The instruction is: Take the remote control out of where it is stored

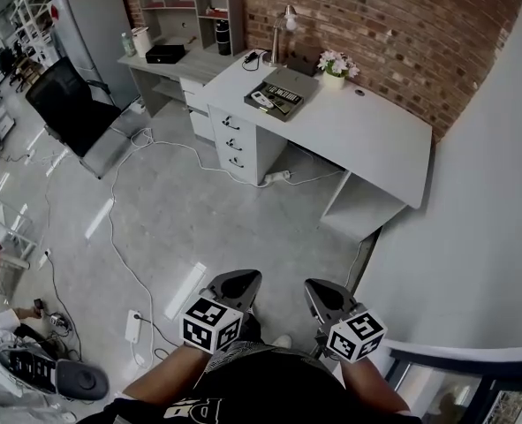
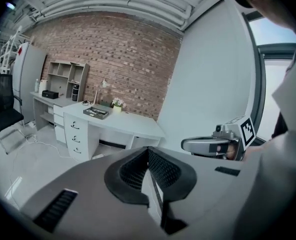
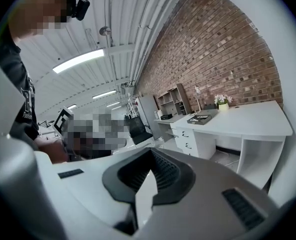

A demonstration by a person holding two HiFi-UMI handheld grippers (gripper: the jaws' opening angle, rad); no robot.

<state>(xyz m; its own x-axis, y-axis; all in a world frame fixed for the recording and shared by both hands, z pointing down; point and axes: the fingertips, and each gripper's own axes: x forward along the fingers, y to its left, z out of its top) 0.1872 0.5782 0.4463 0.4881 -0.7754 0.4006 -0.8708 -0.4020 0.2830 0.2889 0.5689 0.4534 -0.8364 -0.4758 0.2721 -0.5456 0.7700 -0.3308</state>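
Left gripper [image 1: 237, 283] and right gripper [image 1: 321, 291]: both clenched on nothing, held low by the person's body, probably just carried for the walk over. Bare grey concrete floor [image 1: 199, 210] between. Well beyond, on the white desk surface [image 1: 366, 131], the small pale remote control [image 1: 261, 100] lies in a dark flat tray [image 1: 289, 84], not yet reached.
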